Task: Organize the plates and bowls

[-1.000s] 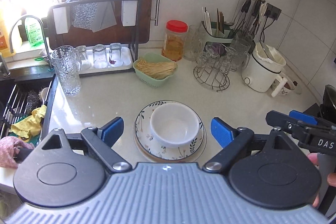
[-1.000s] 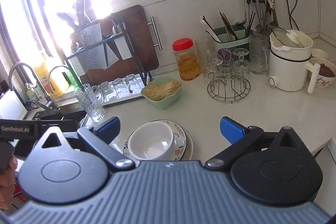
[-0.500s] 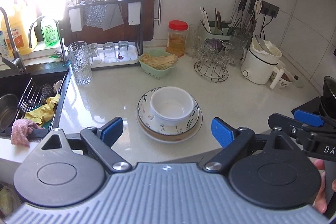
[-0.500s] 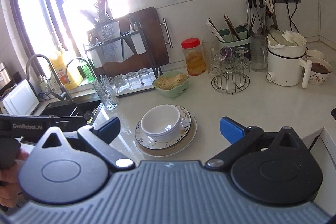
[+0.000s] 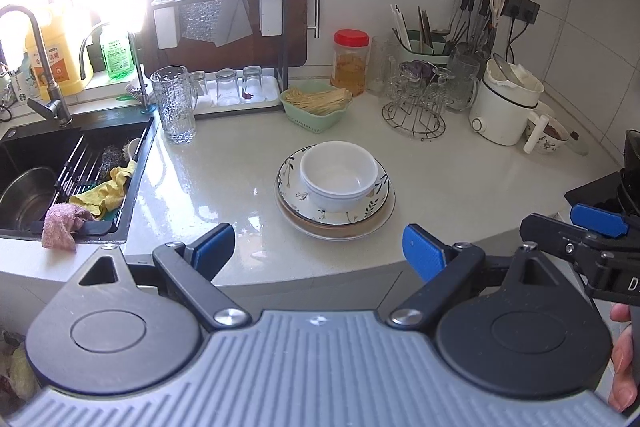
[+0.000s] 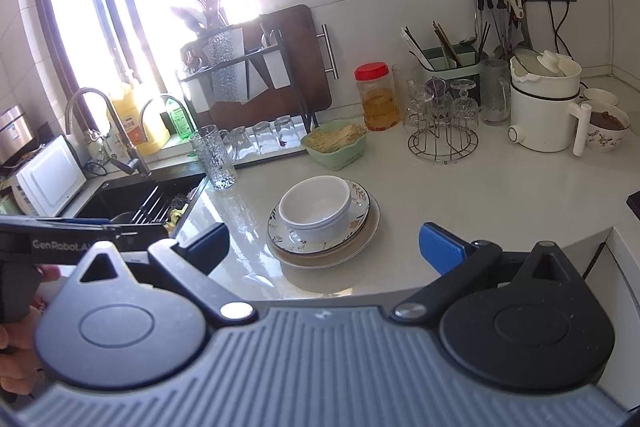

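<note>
Glazed white ceramic — the bowls (image 5: 339,175) sit nested, at least two by the doubled rim, on a leaf-patterned plate (image 5: 291,183) that itself rests on a plainer tan-edged plate (image 5: 360,229), the whole stack standing on the pale countertop (image 5: 224,163) between the sink (image 5: 60,163) and the wire glass rack (image 5: 414,115). Both claws hang back at the counter's near edge, well apart from the stack: the left gripper (image 5: 318,247) has its blue pads spread wide and holds nothing, and the right gripper (image 6: 324,245) is likewise wide open and empty. The ware looks stiff, fairly heavy when stacked, smooth enough to slip and apt to chip if knocked. A pinch across a bowl's wall at the rim would likely serve best — one pad inside, one outside; the plates offer only their thin, low edge, a harder hold.
</note>
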A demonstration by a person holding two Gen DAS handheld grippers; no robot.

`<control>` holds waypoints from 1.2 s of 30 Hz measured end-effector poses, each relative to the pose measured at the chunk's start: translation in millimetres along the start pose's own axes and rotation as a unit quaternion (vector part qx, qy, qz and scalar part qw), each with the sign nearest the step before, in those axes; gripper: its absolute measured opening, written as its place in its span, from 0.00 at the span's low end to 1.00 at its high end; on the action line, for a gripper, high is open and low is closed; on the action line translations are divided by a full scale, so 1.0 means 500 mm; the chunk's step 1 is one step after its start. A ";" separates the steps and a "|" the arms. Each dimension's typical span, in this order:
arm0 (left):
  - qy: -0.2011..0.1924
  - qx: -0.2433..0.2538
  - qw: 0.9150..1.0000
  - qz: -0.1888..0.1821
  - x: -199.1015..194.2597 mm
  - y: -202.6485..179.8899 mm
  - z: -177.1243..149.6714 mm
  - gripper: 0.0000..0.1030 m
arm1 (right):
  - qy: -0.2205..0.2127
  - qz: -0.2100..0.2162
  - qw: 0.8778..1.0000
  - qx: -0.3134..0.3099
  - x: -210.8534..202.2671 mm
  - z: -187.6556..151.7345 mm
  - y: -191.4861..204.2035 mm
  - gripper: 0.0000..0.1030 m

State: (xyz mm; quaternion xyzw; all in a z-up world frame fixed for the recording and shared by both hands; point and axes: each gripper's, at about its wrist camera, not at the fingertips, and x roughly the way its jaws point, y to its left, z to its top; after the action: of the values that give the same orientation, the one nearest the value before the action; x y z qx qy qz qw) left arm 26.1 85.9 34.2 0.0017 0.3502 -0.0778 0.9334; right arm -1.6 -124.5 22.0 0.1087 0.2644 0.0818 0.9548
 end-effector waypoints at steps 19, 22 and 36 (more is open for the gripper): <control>0.002 -0.008 1.000 -0.011 -0.004 0.002 -0.021 0.91 | -0.001 -0.010 1.000 0.000 -0.018 -0.011 -0.007 0.99; 0.003 -0.011 1.000 -0.010 -0.003 0.002 -0.027 0.91 | 0.001 -0.014 1.000 -0.005 -0.014 -0.015 -0.009 0.99; 0.003 -0.005 1.000 -0.013 -0.006 -0.008 -0.041 0.91 | -0.005 -0.016 1.000 -0.003 -0.025 -0.024 -0.014 0.99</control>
State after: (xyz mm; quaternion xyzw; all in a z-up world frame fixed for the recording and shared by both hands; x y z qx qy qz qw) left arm 9.7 83.4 20.9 -0.0068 0.3532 -0.0881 0.9314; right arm -17.6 -131.8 16.6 0.1021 0.2614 0.0665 0.9575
